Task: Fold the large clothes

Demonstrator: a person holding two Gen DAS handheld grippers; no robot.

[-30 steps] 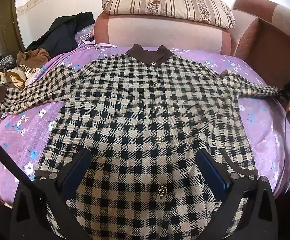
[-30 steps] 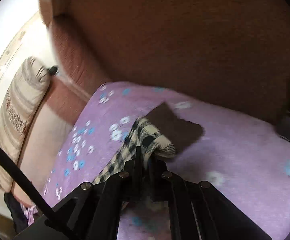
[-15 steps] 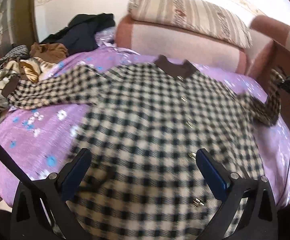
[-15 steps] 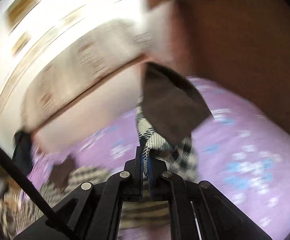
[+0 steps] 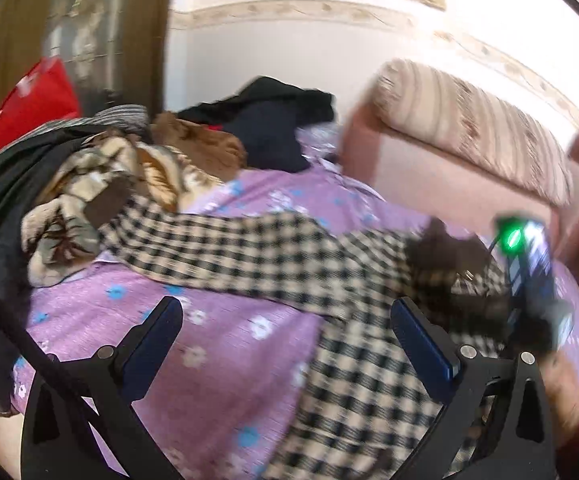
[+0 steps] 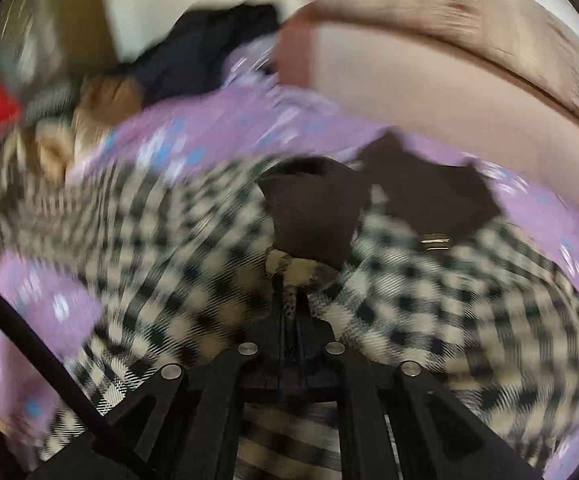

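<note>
Right gripper (image 6: 289, 280), clamped on the brown cuff (image 6: 309, 216), has swung that sleeve from the bed's edge in over the checked shirt (image 6: 193, 280) on the purple bedspread (image 5: 217, 340), apparently (blur) near its collar (image 6: 429, 196); first sleeve fold underway; left gripper (image 5: 285, 340) hangs open, empty.

A heap of clothes (image 5: 137, 168) lies beside a striped cushion (image 5: 469, 128).

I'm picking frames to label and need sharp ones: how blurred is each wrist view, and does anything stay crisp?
Left wrist view: moderate motion blur on the checked shirt and clothes pile; the open left tool stays crisp. Right wrist view: heavy swirling blur on shirt and purple bedsheet; only the right tool, shut on the brown cuff, is sharp.
</note>
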